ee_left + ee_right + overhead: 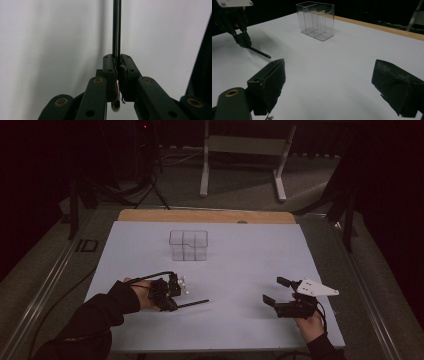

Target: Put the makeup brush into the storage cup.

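Holding: the left hand-held gripper (172,301) has its jaws pinched tight on one end of a thin black rod (192,304), near the left front of the bench (250,245).
Rod: it sticks out level from the jaws toward the right, low over the white surface; I cannot tell whether its far tip touches. In the left gripper view the rod (116,27) runs straight out between the pads, with a rounded end poking out behind them.
Why held so: gripping at the very end leaves most of the length free, which looks suited to lowering it into a container.
Right hand-held gripper (274,292): jaws spread wide, holding nothing, resting near the right front of the bench, probably waiting to help or steady.
Clear box (188,245): a see-through holder with dividers, standing upright toward the far middle, well apart from both grippers; it seems the likely destination.
In the way: nothing lies between rod and box (315,20); the white surface there is bare.
Beyond: a wooden edge (200,216) at the far side, then a dim floor with metal stand legs (240,165).
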A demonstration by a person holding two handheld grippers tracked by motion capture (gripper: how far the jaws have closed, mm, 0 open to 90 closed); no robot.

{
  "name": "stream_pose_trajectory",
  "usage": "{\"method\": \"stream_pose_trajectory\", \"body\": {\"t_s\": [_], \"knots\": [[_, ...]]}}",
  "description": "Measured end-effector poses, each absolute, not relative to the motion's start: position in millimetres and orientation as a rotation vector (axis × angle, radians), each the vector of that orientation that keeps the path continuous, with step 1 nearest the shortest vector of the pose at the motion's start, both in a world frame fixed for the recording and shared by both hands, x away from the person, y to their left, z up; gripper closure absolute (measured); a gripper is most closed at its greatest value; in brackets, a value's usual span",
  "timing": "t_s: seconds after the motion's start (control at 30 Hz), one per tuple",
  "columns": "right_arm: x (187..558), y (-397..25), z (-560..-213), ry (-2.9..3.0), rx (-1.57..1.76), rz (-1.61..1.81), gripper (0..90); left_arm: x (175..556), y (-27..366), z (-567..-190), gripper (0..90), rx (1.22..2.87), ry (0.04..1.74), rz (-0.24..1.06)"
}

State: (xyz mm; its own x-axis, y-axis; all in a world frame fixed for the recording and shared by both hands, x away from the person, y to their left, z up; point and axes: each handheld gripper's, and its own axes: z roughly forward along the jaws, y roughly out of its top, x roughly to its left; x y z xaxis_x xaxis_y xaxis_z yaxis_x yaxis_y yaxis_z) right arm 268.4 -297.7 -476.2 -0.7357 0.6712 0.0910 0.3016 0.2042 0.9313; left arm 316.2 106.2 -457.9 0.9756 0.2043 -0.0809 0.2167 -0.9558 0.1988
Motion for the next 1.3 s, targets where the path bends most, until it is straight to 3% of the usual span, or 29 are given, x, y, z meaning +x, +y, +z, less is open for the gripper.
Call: {"method": "stream_pose_trajectory", "body": {"t_s": [1.3], "knots": [[258, -279, -462, 2.169, 0.792, 1.534, 11.5, 343, 52, -433, 85.6, 2.88, 0.202, -0.092]]}}
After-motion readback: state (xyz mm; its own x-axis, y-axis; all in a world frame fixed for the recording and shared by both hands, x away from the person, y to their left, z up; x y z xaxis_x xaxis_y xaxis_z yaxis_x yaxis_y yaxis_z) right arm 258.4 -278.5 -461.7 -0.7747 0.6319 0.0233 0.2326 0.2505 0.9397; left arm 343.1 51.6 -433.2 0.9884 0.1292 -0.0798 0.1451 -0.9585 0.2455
